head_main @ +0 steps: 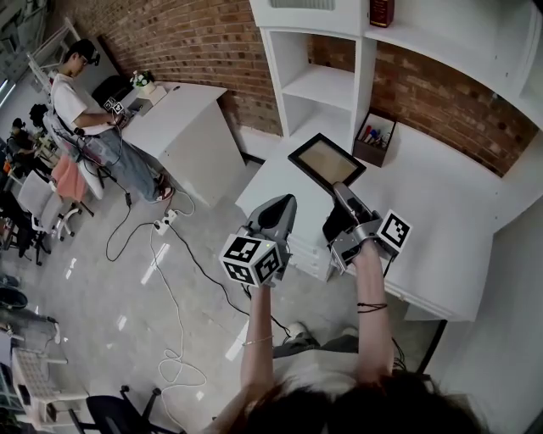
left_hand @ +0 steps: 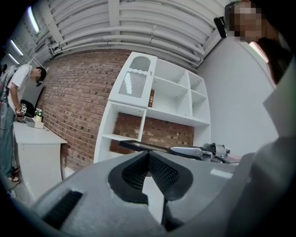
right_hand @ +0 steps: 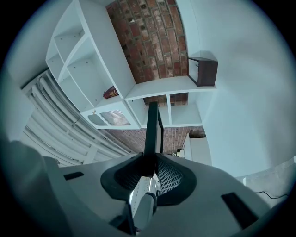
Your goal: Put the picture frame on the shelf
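Observation:
The black picture frame (head_main: 327, 159) with a tan panel hangs tilted above the white desk (head_main: 450, 229), in front of the white shelf unit (head_main: 327, 85). My right gripper (head_main: 340, 191) is shut on the frame's near edge. In the right gripper view the frame (right_hand: 151, 127) runs edge-on straight up from between the pads (right_hand: 169, 173). My left gripper (head_main: 286, 203) hovers just left of the desk's corner, shut and holding nothing. The left gripper view shows the frame (left_hand: 138, 146) edge-on beyond the closed tips, with the shelf unit (left_hand: 157, 99) behind.
A brown box of pens (head_main: 373, 138) stands on the desk by the shelf's lower bay. A red book (head_main: 381, 12) sits on an upper shelf. A person (head_main: 81, 110) stands at a white counter (head_main: 182, 119) at far left. Cables (head_main: 170, 280) trail over the floor.

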